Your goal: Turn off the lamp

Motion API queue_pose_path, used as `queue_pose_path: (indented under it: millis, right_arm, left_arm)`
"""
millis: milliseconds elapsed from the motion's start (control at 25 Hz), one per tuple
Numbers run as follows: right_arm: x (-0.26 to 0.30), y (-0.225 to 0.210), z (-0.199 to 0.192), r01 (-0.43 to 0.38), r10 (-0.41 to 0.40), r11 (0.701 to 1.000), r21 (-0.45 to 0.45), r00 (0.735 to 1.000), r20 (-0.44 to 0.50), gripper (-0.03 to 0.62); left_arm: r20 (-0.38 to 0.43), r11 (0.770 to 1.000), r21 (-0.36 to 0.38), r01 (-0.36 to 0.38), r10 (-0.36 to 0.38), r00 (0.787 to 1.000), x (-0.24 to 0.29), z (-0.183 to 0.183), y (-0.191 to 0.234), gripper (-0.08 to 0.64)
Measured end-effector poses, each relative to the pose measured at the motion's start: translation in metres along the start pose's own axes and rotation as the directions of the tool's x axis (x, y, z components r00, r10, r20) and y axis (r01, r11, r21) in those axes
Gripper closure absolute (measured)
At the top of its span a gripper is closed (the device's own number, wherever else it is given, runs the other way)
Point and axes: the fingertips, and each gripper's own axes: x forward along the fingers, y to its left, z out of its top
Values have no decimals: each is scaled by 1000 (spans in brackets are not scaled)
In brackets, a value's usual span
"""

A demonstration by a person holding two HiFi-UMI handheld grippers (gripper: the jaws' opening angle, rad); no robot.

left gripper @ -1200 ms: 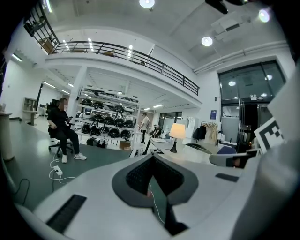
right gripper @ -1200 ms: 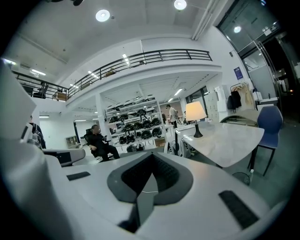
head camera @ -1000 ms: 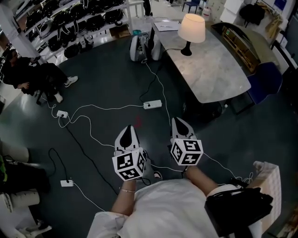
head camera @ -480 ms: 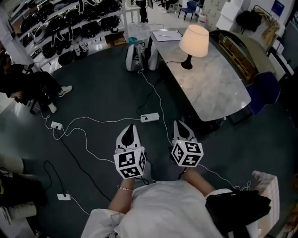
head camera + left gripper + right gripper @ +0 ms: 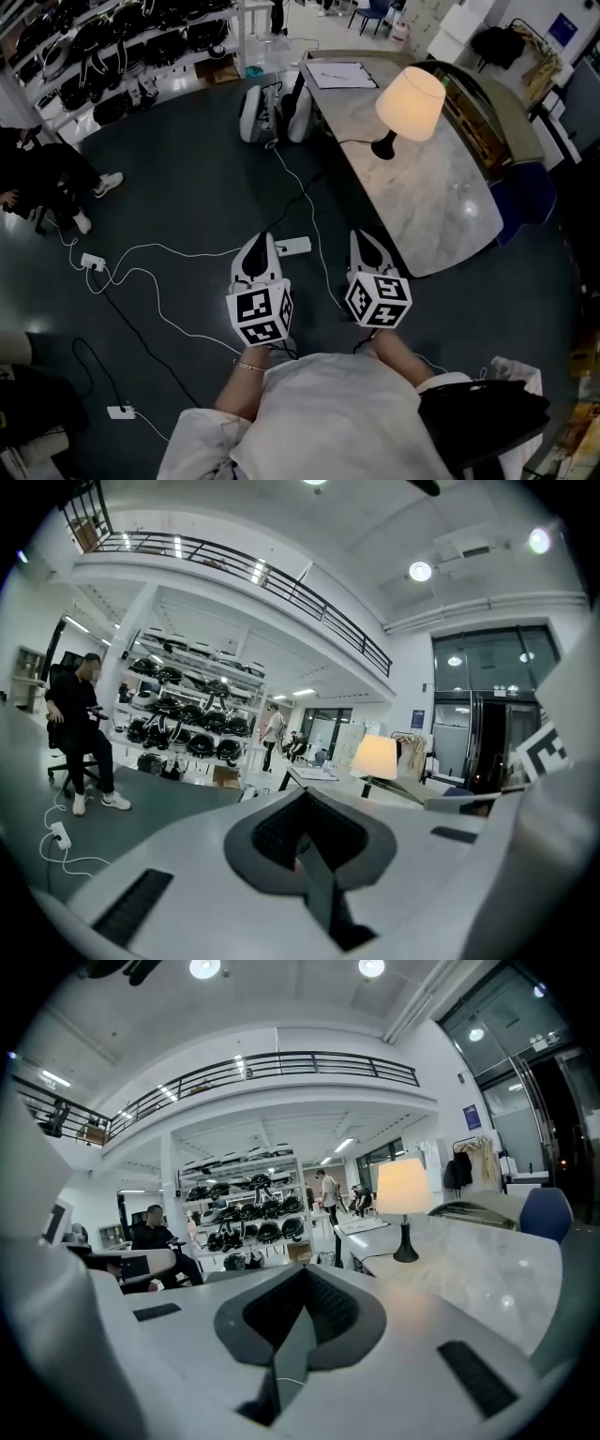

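Glowing on the marble table [image 5: 441,202], toward its far end, the lamp [image 5: 410,105] is seen; its switch cannot be made out. Off the table's near end, a power strip [image 5: 292,247] and white cables [image 5: 169,281] are spread across the floor. A blue chair [image 5: 521,186] is half hidden behind the table. The left gripper [image 5: 260,240] and right gripper [image 5: 361,237] are clenched on nothing, short of the table's near end.

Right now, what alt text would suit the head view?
A lit lamp stands on a marble table, ahead and right of a person holding the left gripper and right gripper, both shut and empty, above a dark floor crossed by white cables.
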Motion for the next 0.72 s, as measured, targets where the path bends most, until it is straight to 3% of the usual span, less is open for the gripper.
queue_pose_path:
  millis: [360, 720]
  right_arm:
    - [78, 9, -1, 39, -39, 999, 1, 998, -49, 595]
    - [101, -9, -8, 130, -129, 992, 2, 988, -88, 595]
  left_arm:
    - [-64, 999, -3, 44, -44, 997, 75, -1, 41, 566]
    - [-114, 995, -11, 99, -100, 988, 115, -12, 52, 566]
